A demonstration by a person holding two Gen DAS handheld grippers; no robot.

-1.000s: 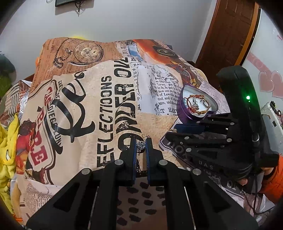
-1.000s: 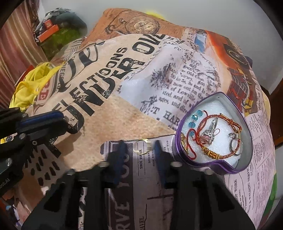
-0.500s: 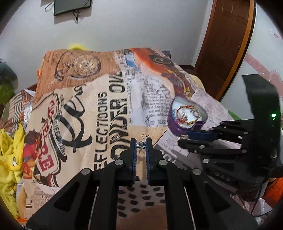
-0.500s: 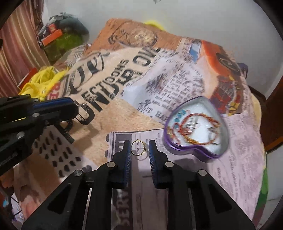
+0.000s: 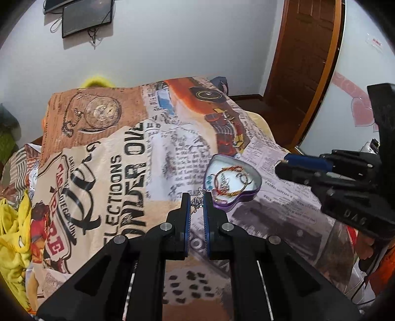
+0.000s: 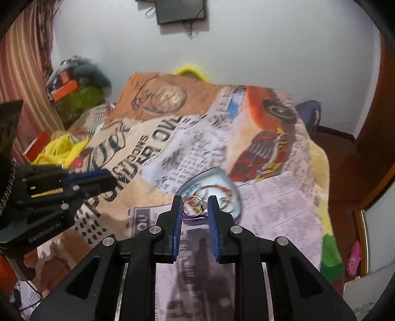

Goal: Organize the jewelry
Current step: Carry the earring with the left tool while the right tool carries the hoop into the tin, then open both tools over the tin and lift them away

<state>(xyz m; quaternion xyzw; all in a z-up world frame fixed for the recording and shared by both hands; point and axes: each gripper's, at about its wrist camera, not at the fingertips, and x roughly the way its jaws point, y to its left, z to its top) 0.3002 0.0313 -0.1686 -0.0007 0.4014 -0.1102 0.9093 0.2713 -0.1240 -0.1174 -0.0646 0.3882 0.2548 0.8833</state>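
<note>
A purple heart-shaped tin [image 5: 246, 195] lies open on the printed blanket [image 5: 111, 172], holding a red and gold bracelet [image 5: 232, 180] and other pieces. My left gripper [image 5: 197, 202] is shut on a small silver earring [image 5: 197, 201], held above the blanket just left of the tin. My right gripper [image 6: 195, 206] is shut on a gold ring [image 6: 193, 206], raised in front of the tin [image 6: 229, 197]. The right gripper also shows in the left wrist view [image 5: 286, 168], to the right of the tin.
Yellow cloth [image 5: 9, 237] lies off the blanket's left edge. A wooden door [image 5: 303, 61] stands at the back right. A dark screen [image 6: 181, 10] hangs on the white wall. Green and orange clutter [image 6: 74, 96] is piled at the far left.
Both grippers have risen well above the blanket, each keeping its piece. The right gripper closed on the gold ring and lifted it; the tin now looks farther away.
</note>
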